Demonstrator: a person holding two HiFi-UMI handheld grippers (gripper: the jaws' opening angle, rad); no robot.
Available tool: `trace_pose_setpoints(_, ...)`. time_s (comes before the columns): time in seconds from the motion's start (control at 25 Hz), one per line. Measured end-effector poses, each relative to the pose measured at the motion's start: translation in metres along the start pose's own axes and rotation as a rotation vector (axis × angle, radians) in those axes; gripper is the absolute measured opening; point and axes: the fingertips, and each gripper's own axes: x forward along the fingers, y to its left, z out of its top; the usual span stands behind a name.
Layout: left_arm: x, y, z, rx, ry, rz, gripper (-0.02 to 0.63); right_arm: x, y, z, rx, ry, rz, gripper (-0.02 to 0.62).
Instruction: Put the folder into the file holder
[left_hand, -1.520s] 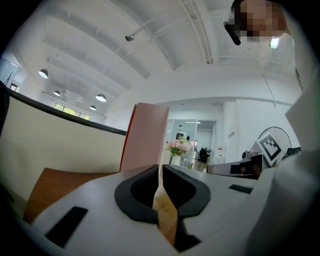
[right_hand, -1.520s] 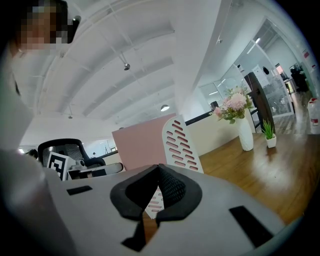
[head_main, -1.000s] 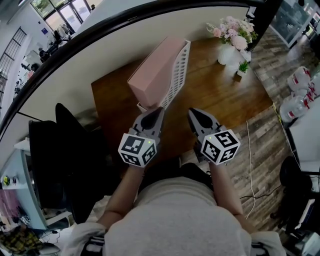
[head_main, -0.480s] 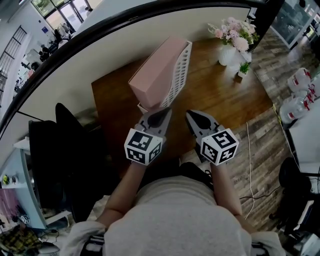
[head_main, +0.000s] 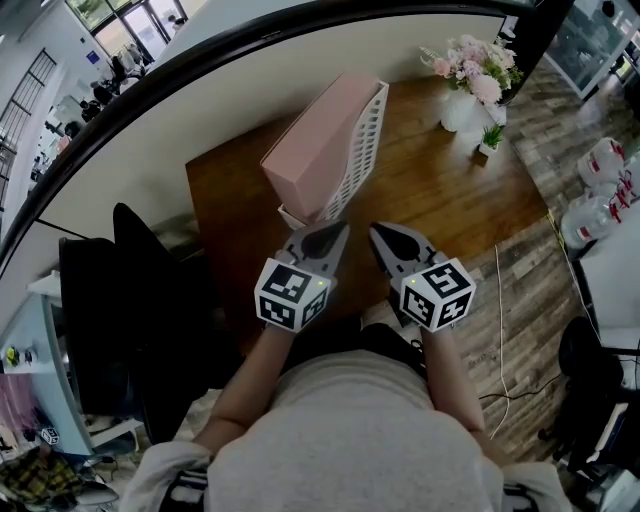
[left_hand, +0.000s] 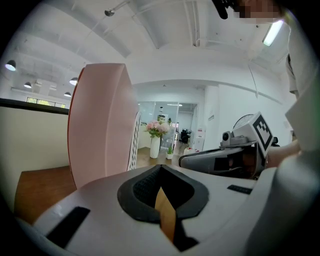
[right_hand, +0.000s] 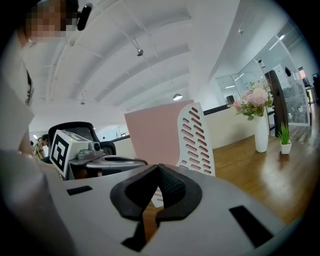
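A pink folder (head_main: 318, 138) stands inside the white slotted file holder (head_main: 362, 150) on the brown wooden table (head_main: 440, 190). The folder (left_hand: 100, 120) fills the left of the left gripper view, and in the right gripper view the folder (right_hand: 152, 135) sits beside the holder (right_hand: 196, 140). My left gripper (head_main: 325, 233) is shut with nothing in it, just in front of the holder's near end. My right gripper (head_main: 383, 233) is shut and empty, to the right of the left one and apart from the holder.
A white vase of pink flowers (head_main: 470, 75) and a small potted plant (head_main: 488, 138) stand at the table's far right. A black office chair (head_main: 130, 300) sits left of the table. A low curved partition wall (head_main: 200, 110) runs behind the table.
My left gripper has shifted right and slightly forward, closer to the right gripper. The right gripper, folder and holder have barely moved.
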Motion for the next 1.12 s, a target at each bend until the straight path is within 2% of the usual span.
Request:
trace_pose_setpoints(0.4, -0.0019, 0.0009, -0.0024, -0.019, -0.009, -0.009, 0.012, 0.0013, 0.0064, -0.0032, -0.001, 0.008, 0.030, 0.008)
trace_pose_setpoints(1.12, 0.0039, 0.0007, -0.0046, -0.030, 0.012, -0.023, 0.012, -0.0002, 0.0008, 0.0004, -0.008, -0.001, 0.014, 0.008)
